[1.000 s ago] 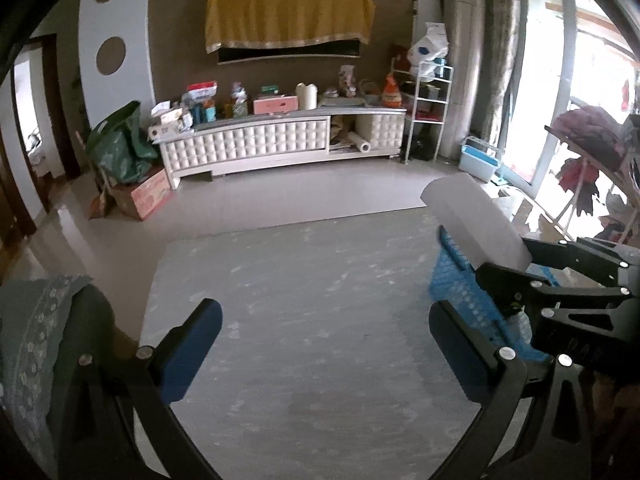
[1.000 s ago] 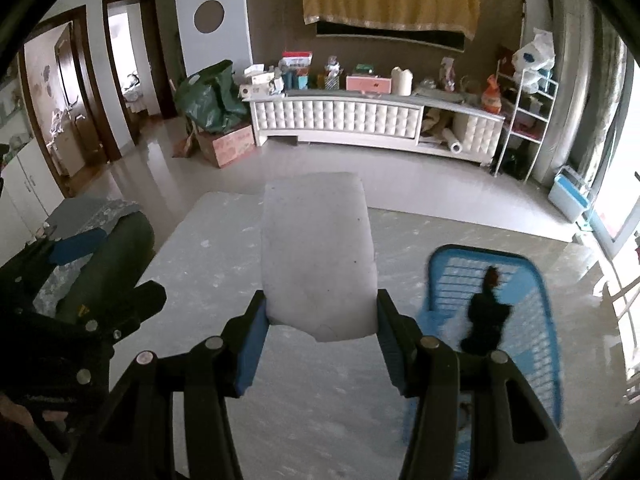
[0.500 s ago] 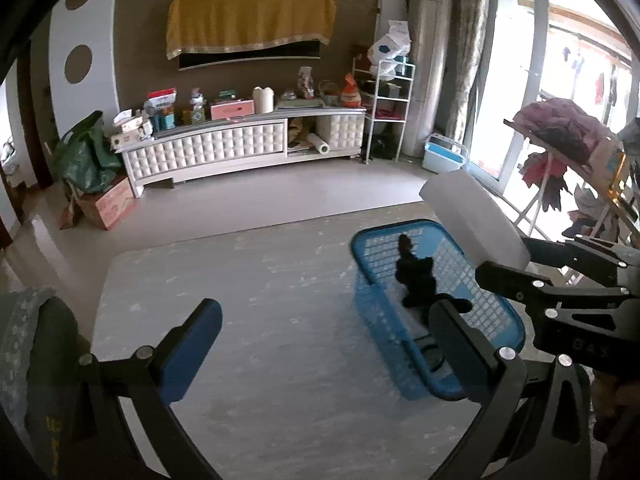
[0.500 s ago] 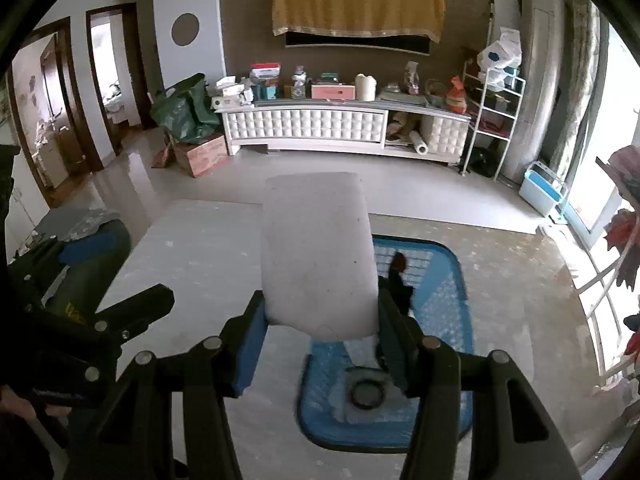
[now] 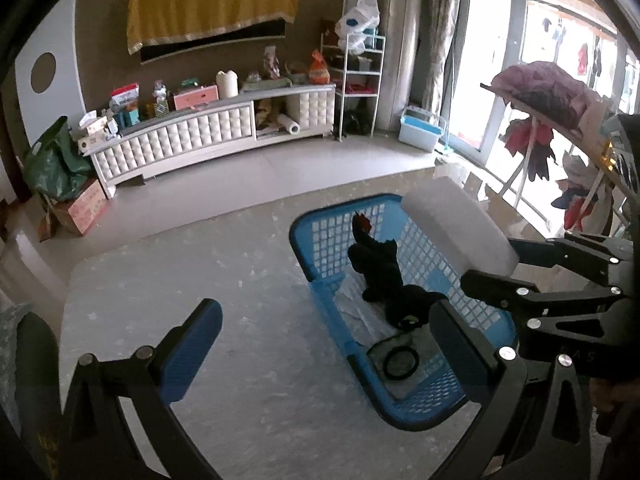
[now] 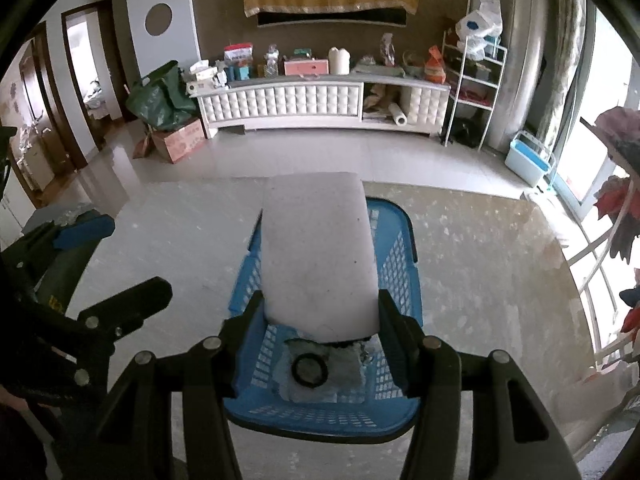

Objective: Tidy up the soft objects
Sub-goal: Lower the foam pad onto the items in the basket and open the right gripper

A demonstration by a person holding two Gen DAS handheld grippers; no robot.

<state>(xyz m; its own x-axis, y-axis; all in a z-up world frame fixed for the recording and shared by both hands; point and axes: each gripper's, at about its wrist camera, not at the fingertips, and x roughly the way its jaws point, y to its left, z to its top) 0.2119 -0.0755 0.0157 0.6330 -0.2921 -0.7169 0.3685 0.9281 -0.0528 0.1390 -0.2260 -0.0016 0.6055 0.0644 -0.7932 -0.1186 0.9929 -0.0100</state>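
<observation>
My right gripper (image 6: 320,316) is shut on a white foam block (image 6: 318,252) and holds it above a blue plastic basket (image 6: 404,264). The block also shows in the left wrist view (image 5: 456,232), over the basket (image 5: 304,240). A black plush toy (image 5: 380,268), a black ring (image 5: 401,363) and a clear bag lie in the basket. My left gripper (image 5: 324,344) is open and empty, above the grey tabletop (image 5: 200,280) to the left of the basket.
A dark green roll (image 5: 32,360) lies at the table's left edge. A white TV cabinet (image 6: 316,100) stands at the far wall. A clothes rack (image 5: 560,120) with garments stands on the right, by the window.
Both grippers have swung right. The basket has come into full view, and the foam block now hangs over it instead of beside it. The left gripper stays open.
</observation>
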